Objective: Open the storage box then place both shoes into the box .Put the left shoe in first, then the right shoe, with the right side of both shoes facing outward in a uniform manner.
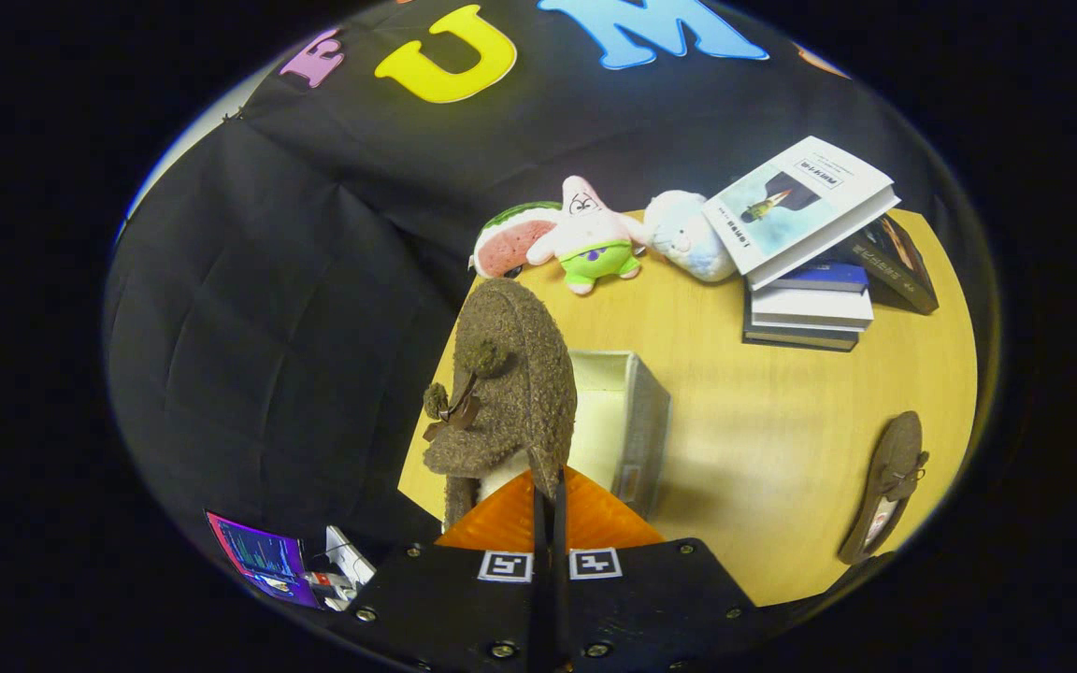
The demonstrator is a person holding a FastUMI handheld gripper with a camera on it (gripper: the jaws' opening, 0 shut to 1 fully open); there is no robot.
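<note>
The brown fuzzy shoe (510,383) hung raised above the near corner of the wooden table (782,439), toe up and its small bow facing the booth's wall, its rear edge pinched between the gripper (548,500) fingers, which were pressed almost together with only the shoe's thin rim between them. Just behind and beside the shoe, the open storage box (627,421) sat on the table with its pale interior showing and its lid flap down toward the fingers; nothing could be seen inside it. Well apart from the box, near the table's other edge, the second brown shoe (889,486) lay flat on the wood with its bow turned up. Beyond the box, along the far side of the table against the wall, sat a watermelon-slice plush (510,243), a pink star plush (590,234) with green shorts touching it, and a pale round plush (683,234). Next to that plush stood a stack of books (810,299), with a white book (800,210) leaning tilted on top. Off the table's near corner, lower down, a lit screen (263,556) was visible.
</note>
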